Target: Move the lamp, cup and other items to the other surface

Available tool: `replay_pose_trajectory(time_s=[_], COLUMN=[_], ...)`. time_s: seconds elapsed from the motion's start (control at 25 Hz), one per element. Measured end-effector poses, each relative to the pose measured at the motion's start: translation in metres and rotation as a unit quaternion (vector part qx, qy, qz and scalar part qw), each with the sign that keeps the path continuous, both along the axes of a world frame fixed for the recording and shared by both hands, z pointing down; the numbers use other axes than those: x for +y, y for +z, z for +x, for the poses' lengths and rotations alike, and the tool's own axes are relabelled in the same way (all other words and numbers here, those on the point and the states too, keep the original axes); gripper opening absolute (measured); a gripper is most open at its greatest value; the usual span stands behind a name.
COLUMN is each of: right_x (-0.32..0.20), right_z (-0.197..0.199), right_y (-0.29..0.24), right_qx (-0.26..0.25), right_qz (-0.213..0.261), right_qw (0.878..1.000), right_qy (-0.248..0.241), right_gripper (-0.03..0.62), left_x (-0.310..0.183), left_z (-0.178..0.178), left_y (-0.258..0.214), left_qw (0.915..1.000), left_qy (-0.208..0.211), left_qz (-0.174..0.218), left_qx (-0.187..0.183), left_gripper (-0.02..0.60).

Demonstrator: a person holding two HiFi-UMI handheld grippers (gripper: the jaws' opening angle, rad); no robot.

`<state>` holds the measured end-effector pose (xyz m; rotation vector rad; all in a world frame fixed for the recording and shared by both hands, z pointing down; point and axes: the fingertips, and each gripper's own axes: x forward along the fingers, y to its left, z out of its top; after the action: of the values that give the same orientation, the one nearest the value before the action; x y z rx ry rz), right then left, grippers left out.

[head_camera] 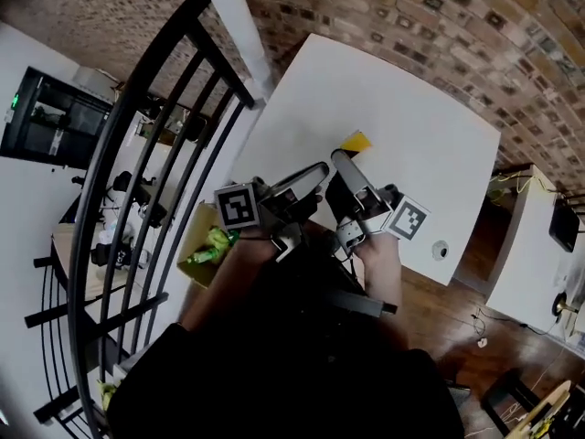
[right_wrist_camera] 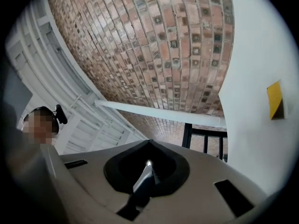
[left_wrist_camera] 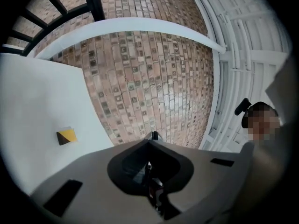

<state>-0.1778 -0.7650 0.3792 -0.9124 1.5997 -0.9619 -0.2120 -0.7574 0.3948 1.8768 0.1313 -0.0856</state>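
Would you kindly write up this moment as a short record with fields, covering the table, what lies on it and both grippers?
table: white table, brick wall behind it
on table: one small yellow item, lying just past the gripper tips
lamp, cup: not in view
left gripper: jaws together, nothing between them
right gripper: jaws together, nothing between them
beside: black railing to the table's left

Head view down on table (head_camera: pixel 384 99); L+R gripper views fwd, share brick wall (left_wrist_camera: pixel 154 78).
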Motion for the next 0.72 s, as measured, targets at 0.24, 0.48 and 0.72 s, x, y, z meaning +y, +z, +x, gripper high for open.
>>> replay_pose_trajectory(time_s=[0.24, 0.48, 0.72], right_x=[-0.002, -0.024, -0.043], right_z=[0.044, 0.057, 0.060], right_y=[0.012, 0.033, 0.069], right_qx=[0.012, 0.027, 0.079], right_qz=[-0.020, -0.073, -0.144], right_qw=[0.997, 0.984, 0.958], right_qy=[0.080, 0.159, 0.234], right_gripper=[0.020, 0.020, 0.020], left_x=[-0.017, -0.050, -0.088], left_z=[0.029, 0.037, 0.032], left_y=[0.010, 0.016, 0.023], left_qw=[0.9985, 0.9918, 0.9823], left_qy=[0.054, 0.121, 0.173], left_qz=[-0.006, -0.035, -0.061], left_qx=[0.006, 0.024, 0.039], left_gripper=[0.000, 0.002, 0.001])
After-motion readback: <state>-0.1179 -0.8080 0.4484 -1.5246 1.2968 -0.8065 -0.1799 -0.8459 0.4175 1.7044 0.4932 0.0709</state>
